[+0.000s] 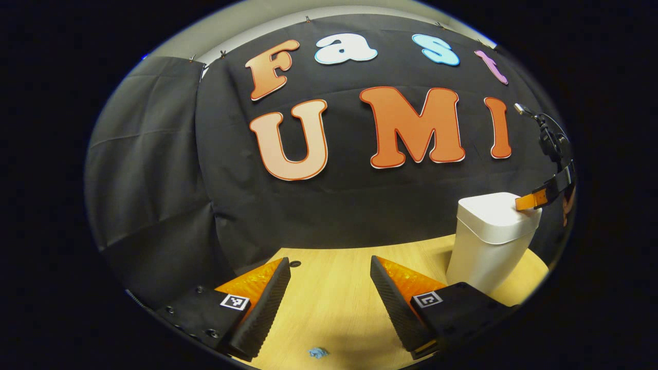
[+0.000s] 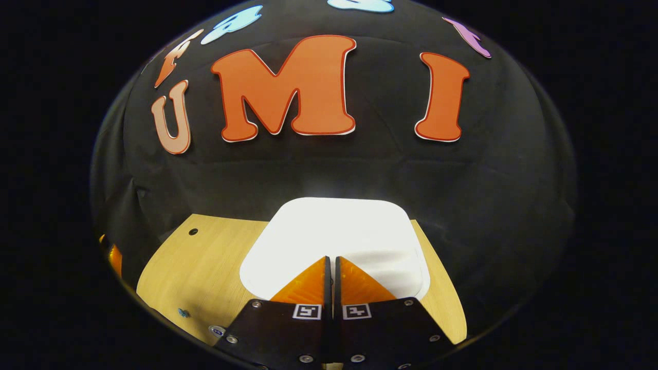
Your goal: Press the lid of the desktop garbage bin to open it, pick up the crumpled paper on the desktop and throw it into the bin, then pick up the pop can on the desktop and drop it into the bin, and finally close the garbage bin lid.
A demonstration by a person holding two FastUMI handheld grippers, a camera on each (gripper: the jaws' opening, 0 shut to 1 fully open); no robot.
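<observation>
The white garbage bin (image 1: 488, 239) stands on the wooden desk at the right of the left gripper view, its lid down. From the right, the right gripper (image 1: 524, 203) reaches over the bin, its tips resting on the lid's near-right edge. In the right gripper view the white lid (image 2: 339, 234) lies directly below, and the right gripper (image 2: 331, 259) is shut with its tips on the lid's front part, nothing between them. The left gripper (image 1: 331, 267) hovers open over bare desk to the left of the bin.
The light wooden desk (image 1: 329, 303) runs to the black cloth wall behind. A small blue scrap (image 1: 317, 352) lies on the desk near the left gripper and shows as a blue scrap (image 2: 182, 312) in the right gripper view. A dark hole (image 2: 193, 232) marks the desk's far left.
</observation>
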